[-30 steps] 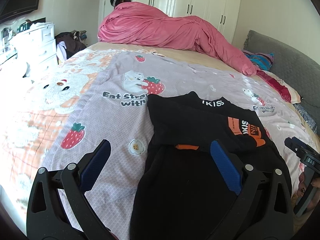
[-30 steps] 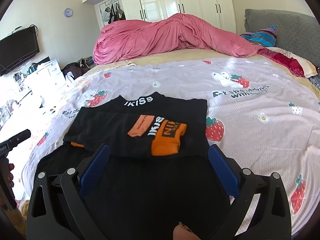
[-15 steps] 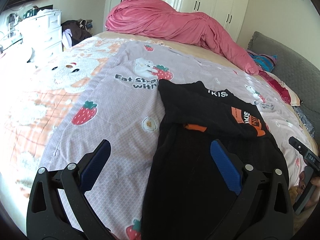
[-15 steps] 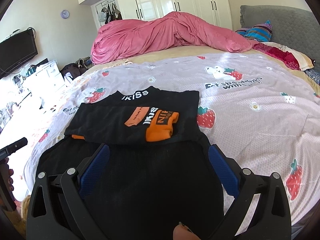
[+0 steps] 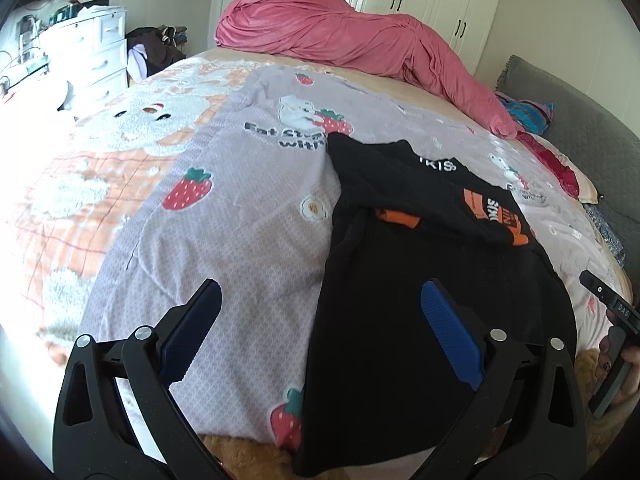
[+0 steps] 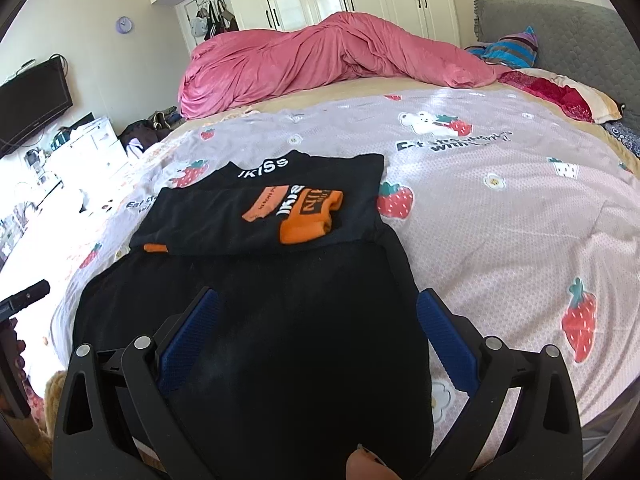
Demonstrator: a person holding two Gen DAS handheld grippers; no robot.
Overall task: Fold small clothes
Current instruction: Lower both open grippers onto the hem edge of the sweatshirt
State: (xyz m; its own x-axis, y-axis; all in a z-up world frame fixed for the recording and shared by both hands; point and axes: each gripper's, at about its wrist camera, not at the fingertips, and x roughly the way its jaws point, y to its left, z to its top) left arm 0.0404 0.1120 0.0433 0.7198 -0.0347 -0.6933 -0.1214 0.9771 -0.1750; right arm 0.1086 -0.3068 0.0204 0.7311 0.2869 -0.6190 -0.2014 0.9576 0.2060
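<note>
A black garment with orange patches and white lettering [image 5: 424, 264] [image 6: 272, 280] lies flat on the bed, its upper part folded over into a band across the top. My left gripper [image 5: 320, 312] is open above the garment's left edge near the bed's front, nothing between its fingers. My right gripper [image 6: 316, 320] is open over the garment's lower right part, empty too. The right gripper's body [image 5: 612, 320] shows at the right edge of the left wrist view; the left gripper's body [image 6: 24, 300] shows at the left edge of the right wrist view.
A lilac strawberry-print sheet [image 5: 248, 208] [image 6: 500, 208] covers the bed. A bunched pink duvet [image 5: 360, 40] [image 6: 320, 60] lies at the far end, before white wardrobes. A white dresser [image 5: 88, 52] stands left. Pillows [image 6: 560, 92] and a grey headboard [image 6: 560, 24] are at right.
Both grippers have drawn back toward the front edge of the bed, so the garment sits farther off and more of its lower part shows. Both stayed open.
</note>
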